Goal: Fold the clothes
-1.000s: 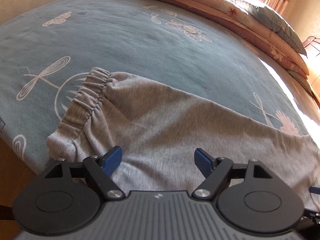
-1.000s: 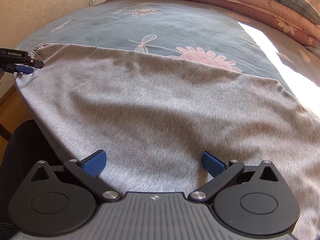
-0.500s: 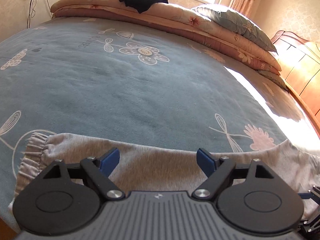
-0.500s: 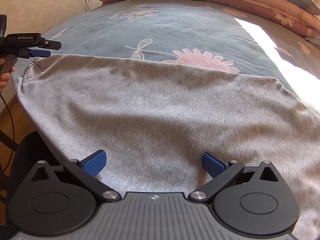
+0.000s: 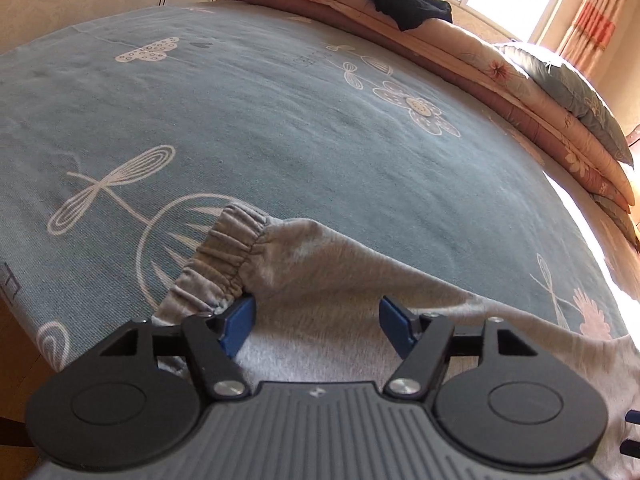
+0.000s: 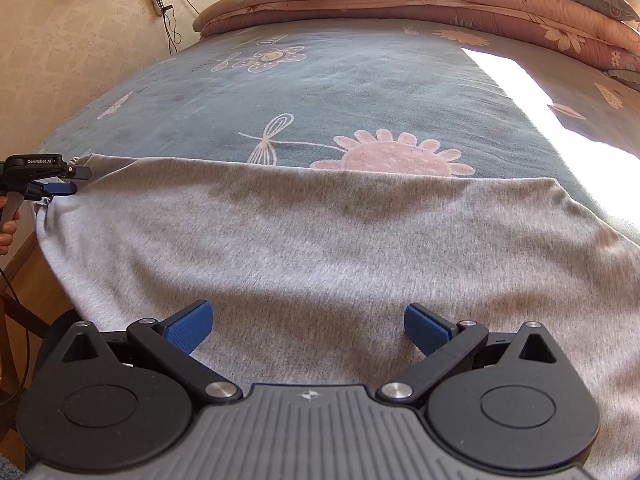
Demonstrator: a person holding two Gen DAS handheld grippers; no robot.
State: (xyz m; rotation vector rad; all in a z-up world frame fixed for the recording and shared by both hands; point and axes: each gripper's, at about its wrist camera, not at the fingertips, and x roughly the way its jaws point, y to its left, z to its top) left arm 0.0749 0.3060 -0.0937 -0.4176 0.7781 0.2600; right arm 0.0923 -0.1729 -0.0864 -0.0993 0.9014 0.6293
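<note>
A grey knit garment (image 5: 320, 272) lies along the near edge of the bed, and its gathered elastic band (image 5: 224, 256) sits at the left end. My left gripper (image 5: 318, 322) hovers just behind that band. Its jaws are closing with grey cloth between them, and the left blue pad (image 5: 240, 318) is at the band's edge. The pads do not press the cloth. In the right wrist view the same garment (image 6: 300, 240) spreads wide, and my right gripper (image 6: 308, 326) stands open over its near part. The left gripper (image 6: 60, 180) shows at the cloth's far left corner.
The bed has a blue sheet with a floral print (image 5: 280, 120). Folded quilts (image 5: 520, 92) and a dark garment (image 5: 412, 8) lie along its far side. The bed's left edge drops to a wooden floor (image 5: 16, 360). A hand (image 6: 8, 236) shows at far left.
The left wrist view swung up across the bed half a second ago and is now back down at the elastic band, with the jaws narrower. The right gripper shifted slightly and stays open.
</note>
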